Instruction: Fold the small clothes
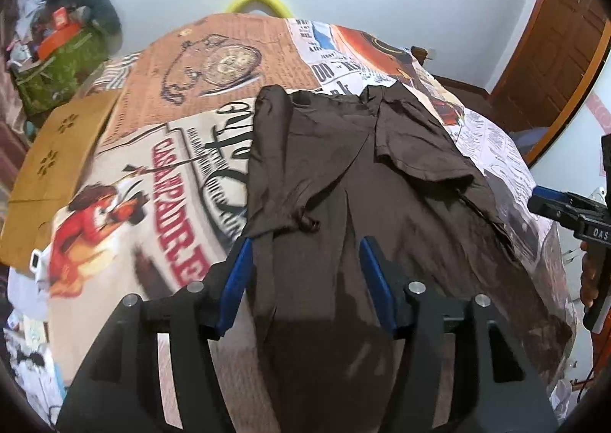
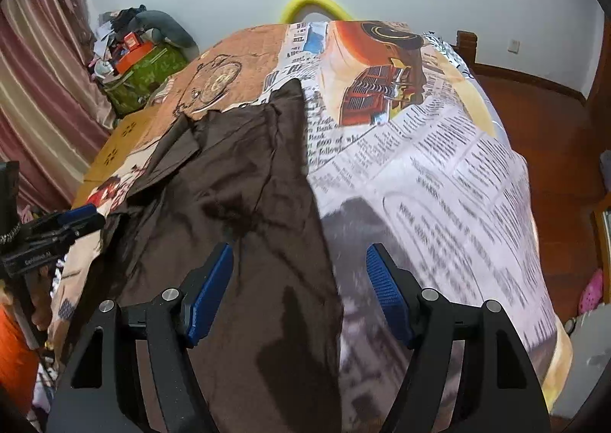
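My left gripper (image 1: 305,269) hangs just over the near end of the brown shirt (image 1: 343,165), blue fingers apart with nothing pinched between them. My right gripper (image 2: 299,276) is likewise apart, straddling the shirt's right edge where it meets the printed bed cover (image 2: 439,165). The shirt lies flat on the bed, its long axis running straight away from both grippers toward the collar, so I judge either hand equally near the hem.
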`<state>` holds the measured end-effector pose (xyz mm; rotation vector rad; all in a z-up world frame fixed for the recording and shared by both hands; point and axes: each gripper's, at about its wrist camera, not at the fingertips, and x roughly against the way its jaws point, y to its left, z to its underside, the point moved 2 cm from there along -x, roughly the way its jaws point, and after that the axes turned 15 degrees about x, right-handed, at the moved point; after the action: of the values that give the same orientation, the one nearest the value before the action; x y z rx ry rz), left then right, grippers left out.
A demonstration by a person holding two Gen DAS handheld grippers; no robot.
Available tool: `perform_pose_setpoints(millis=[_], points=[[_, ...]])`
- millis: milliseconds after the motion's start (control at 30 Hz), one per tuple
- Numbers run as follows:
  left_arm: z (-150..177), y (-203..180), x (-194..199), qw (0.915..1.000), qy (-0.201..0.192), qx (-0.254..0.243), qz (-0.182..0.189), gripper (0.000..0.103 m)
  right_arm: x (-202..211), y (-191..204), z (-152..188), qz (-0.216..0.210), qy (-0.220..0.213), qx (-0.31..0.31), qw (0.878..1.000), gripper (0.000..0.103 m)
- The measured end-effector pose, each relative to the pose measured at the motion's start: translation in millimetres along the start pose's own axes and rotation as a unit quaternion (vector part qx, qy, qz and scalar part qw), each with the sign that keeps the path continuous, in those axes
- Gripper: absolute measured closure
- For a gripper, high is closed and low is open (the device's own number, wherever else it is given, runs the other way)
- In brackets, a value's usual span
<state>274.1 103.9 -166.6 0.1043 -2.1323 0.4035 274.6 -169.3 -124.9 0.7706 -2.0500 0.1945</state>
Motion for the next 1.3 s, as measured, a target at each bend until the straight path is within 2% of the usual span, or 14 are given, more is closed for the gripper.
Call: perform_pose_setpoints(millis=[267,433,667,833,1000,1133,1233,1267,1300], points=[[32.6,22.0,43.8,0.9997,-0.007,0.022,-0.012,0.041,32.6,23.1,25.1,-0.003,0.002,0.007,1.0,0.034],[60.8,34.5,59.9,0.9991,0.011,0.041,-0.007,0.04,45.5,37.2,49.4,0.004,0.011,0.006,1.0,0.034],[104.6,41.7,67.5,0.9977,0.042,0.054,-0.007,0.04,42.2,39.5,87.7,0.004,0.041,-0.016,0.999,0.034],[135.8,41.8,64.3,0.9964,0.072,0.044,-0.008,0.04,35.3,34.5,118.0,0.004,0.072,-0.034,0.997,0.034],[155.7,36.5,62.1,0.9967,0.074,0.033,-0.007,0.041,27.3,32.5,134.6,0.004,0.099,-0.036,0.994,0.034],[158.3,29.2,61.7,0.9963,0.079,0.032,0.015,0.061,25.5,35.4,136.3,0.007,0.093,-0.024,0.995,0.034],[158.0,27.8,60.2,0.9957,0.082,0.036,0.025,0.076,19.3,31.6,139.4,-0.001,0.085,-0.038,0.996,0.034],[157.5,28.3,60.0,0.9956,0.082,0.038,0.027,0.079,18.4,30.6,140.8,-0.001,0.083,-0.042,0.996,0.036],[156.9,28.9,59.8,0.9954,0.081,0.042,0.027,0.087,16.9,29.1,141.3,0.0,0.081,-0.048,0.996,0.039]])
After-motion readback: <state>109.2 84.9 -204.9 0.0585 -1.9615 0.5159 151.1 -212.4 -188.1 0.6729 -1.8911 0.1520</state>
